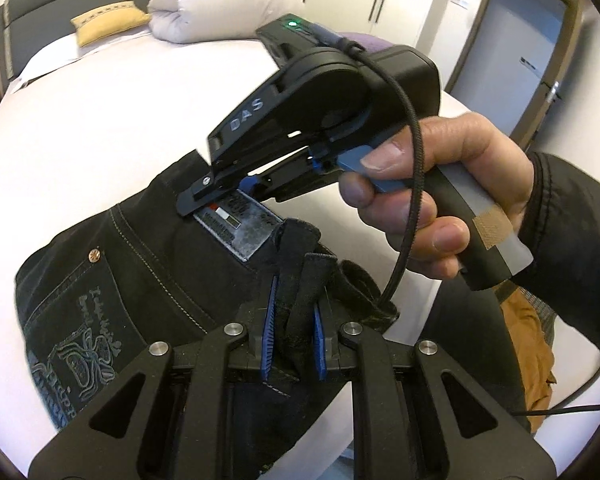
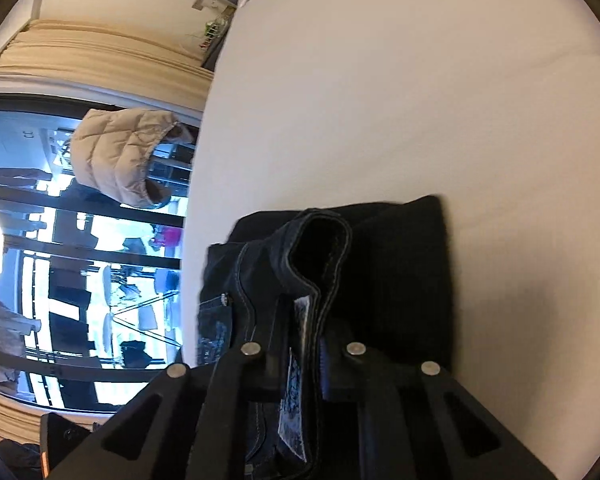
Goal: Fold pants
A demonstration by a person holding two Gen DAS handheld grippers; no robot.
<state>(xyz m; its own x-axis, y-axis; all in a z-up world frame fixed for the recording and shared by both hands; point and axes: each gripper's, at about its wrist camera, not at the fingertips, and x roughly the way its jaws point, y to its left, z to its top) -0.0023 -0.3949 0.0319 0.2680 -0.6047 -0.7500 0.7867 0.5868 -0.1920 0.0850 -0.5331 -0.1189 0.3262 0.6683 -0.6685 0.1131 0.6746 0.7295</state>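
Dark denim pants point(image 1: 148, 264) lie on a white bed point(image 1: 100, 128), back pocket with embroidery facing up. My left gripper point(image 1: 294, 336) is shut on a bunched fold of the waistband near its blue pads. My right gripper point(image 1: 216, 196), held in a hand, is shut on the waistband by the leather label point(image 1: 240, 228). In the right wrist view my right gripper point(image 2: 304, 344) clamps the waistband edge and label; the pants point(image 2: 400, 264) hang folded beyond it over the bed point(image 2: 420, 100).
A yellow pillow point(image 1: 108, 22) and a rolled white duvet point(image 1: 224, 0) lie at the bed's head. A door point(image 1: 520, 48) stands at the right. A window point(image 2: 80, 260) and a beige quilted jacket point(image 2: 120, 156) show beside the bed.
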